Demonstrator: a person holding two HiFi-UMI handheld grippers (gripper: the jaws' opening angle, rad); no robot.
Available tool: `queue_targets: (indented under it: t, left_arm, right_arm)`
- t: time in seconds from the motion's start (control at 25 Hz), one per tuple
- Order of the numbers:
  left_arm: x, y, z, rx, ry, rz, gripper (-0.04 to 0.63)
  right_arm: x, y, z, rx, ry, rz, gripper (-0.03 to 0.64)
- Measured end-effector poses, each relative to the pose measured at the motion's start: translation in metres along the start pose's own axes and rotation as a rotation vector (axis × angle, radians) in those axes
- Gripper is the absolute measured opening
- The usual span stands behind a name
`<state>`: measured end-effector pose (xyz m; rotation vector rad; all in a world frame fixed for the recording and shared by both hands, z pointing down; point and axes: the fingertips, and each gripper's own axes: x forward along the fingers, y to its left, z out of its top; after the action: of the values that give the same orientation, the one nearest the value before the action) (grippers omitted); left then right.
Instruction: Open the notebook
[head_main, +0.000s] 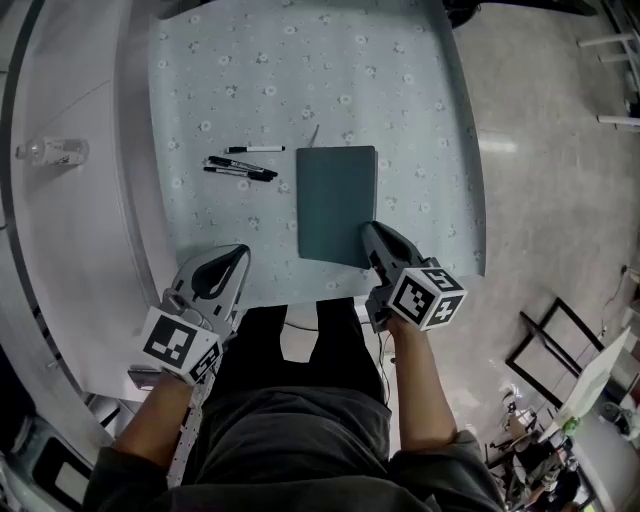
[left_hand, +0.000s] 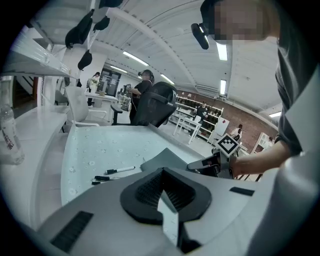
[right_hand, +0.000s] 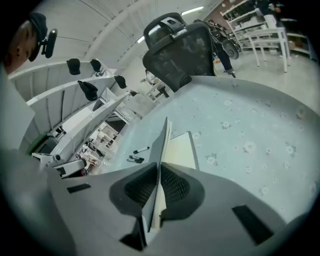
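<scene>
Only right gripper view shows notebook cover (right_hand: 161, 144) pinched, lifted.

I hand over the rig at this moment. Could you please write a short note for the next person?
Right tool: shut on the notebook at its near right corner; the cover is partly raised, a cream page shows beneath.
Left tool: shut, empty, apart from the notebook, over the near edge of the table.
Pens lie on the table, left of the notebook.
Done: cover gripped and lifted a little.
Left: swing the cover fully over, probably leftward, then release.
</scene>
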<state>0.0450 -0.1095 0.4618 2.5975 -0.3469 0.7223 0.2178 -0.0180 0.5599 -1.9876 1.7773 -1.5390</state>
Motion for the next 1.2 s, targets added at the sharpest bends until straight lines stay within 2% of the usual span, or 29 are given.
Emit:
queue_targets:
  t: [0.28, 0.52, 0.8, 1.2]
  left_arm:
    - [-0.023, 0.014, -0.004, -0.035, -0.045, 0.043, 0.0]
    - [-0.047, 0.03, -0.015, -0.075, -0.074, 0.097, 0.0]
    - [-0.081, 0.052, -0.029, -0.136, -0.112, 0.185, 0.0]
    - [-0.107, 0.075, -0.051, -0.214, -0.145, 0.272, 0.0]
  right_arm:
    - [0.002, 0.065, 0.009, -0.17, -0.01, 0.051, 0.031]
    - [0.023, 0.124, 0.001, -0.308, 0.021, 0.119, 0.031]
    - [0.059, 0.172, -0.021, -0.394, 0.097, 0.199, 0.032]
    - [0.112, 0.198, -0.061, -0.457, 0.229, 0.249, 0.032]
